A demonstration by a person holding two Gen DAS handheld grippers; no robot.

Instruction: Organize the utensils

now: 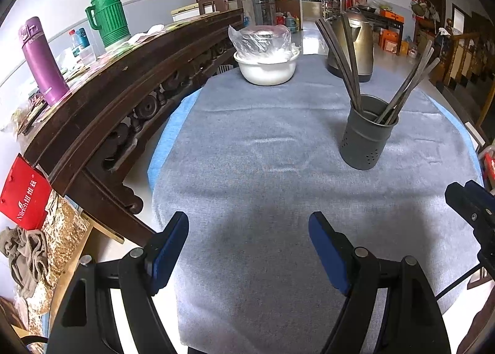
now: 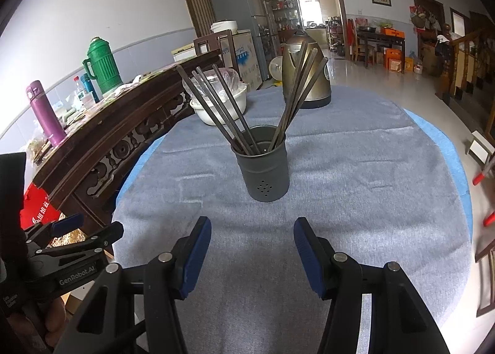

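A dark grey perforated utensil holder (image 1: 365, 134) (image 2: 263, 165) stands upright on the grey cloth. Several dark chopsticks (image 1: 346, 60) (image 2: 222, 106) stand in it, fanned to the left and right. My left gripper (image 1: 249, 224) is open and empty, low over the cloth, near and to the left of the holder. My right gripper (image 2: 252, 230) is open and empty, facing the holder from the near side. The right gripper also shows at the right edge of the left wrist view (image 1: 470, 199); the left gripper shows at the left of the right wrist view (image 2: 74, 230).
A white bowl covered in plastic (image 1: 266, 66) and a brass-coloured kettle (image 1: 355, 44) stand at the table's far end. A dark carved wooden sideboard (image 1: 123, 100) runs along the left with a purple flask (image 1: 43, 63) and a green thermos (image 1: 108, 13).
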